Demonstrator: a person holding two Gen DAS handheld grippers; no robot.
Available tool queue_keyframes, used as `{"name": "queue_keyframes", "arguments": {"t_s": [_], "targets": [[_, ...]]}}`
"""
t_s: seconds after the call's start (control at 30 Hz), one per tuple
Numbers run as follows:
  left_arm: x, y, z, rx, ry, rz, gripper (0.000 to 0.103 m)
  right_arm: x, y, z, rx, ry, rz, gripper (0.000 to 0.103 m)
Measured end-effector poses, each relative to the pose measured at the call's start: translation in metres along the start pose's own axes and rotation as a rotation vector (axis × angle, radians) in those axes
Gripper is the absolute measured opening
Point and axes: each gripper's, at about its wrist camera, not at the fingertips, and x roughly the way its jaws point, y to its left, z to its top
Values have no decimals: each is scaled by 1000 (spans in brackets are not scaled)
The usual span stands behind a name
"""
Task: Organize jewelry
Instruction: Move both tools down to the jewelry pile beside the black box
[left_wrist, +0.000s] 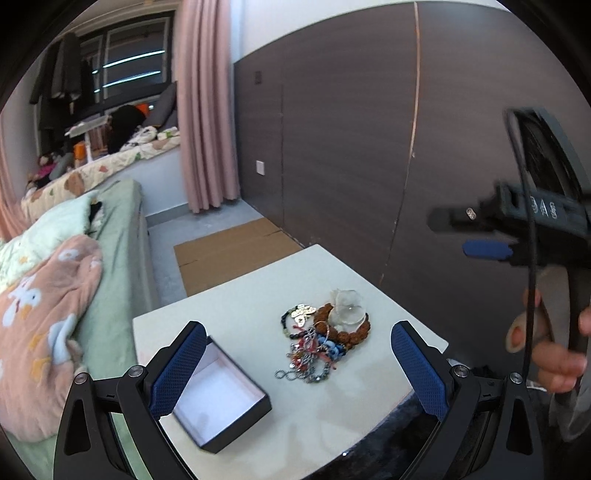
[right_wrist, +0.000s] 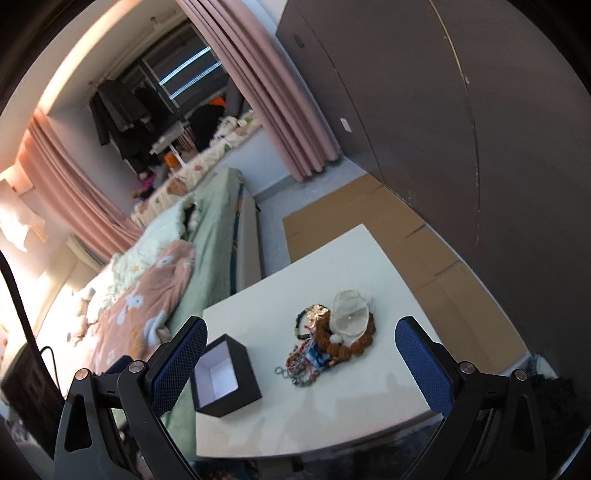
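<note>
A tangled pile of jewelry (left_wrist: 323, 338) (right_wrist: 328, 341) lies on a small white table (left_wrist: 240, 306) (right_wrist: 258, 306): a brown bead bracelet, dark beads, silver chains, blue and red pieces and a translucent flower piece (left_wrist: 345, 304) (right_wrist: 349, 312). To its left sits an open black box with a white lining (left_wrist: 218, 398) (right_wrist: 223, 373), holding nothing. My left gripper (left_wrist: 299, 365) is open, hovering above the table's near side. My right gripper (right_wrist: 301, 363) is open too, held higher over the table. In the left wrist view the right gripper (left_wrist: 476, 236) shows side-on at the right, with a hand (left_wrist: 546, 347) on its handle.
A bed with green sheets and a pink patterned blanket (left_wrist: 40, 314) (right_wrist: 147, 295) runs along the table's left side. A dark wardrobe wall (left_wrist: 369, 129) (right_wrist: 480, 129) stands behind and to the right. Flat cardboard (left_wrist: 229, 251) (right_wrist: 369, 221) lies on the floor beyond the table.
</note>
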Motion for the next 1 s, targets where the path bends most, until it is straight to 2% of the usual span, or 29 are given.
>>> {"name": "queue_keyframes", "arguments": {"t_s": [0.13,0.27,0.37,0.47,0.53,0.6,0.73,0.83,1.0], "targets": [[25,-5,4,8,39,-46,84,15,-7,14,37,16,43,103],[58,-4,1,0,99,-81,69,36,-26,9,71,32,41,103],[83,-1,-3,-16,146,-98,59,55,-46,0,116,73,8,98],[110,2,-9,-42,196,-128,54,71,-68,-9,209,102,-38,94],[123,2,-14,-51,216,-139,52,88,-84,-14,288,164,-81,79],[134,4,-18,-62,231,-159,50,103,-93,-19,306,207,-108,78],[157,8,-22,-89,256,-207,50,122,-96,-19,311,260,-91,78],[169,4,-26,-62,269,-214,49,129,-98,-18,311,275,-109,78],[193,8,-35,-98,320,-257,32,138,-105,-24,325,303,-138,78]]}}
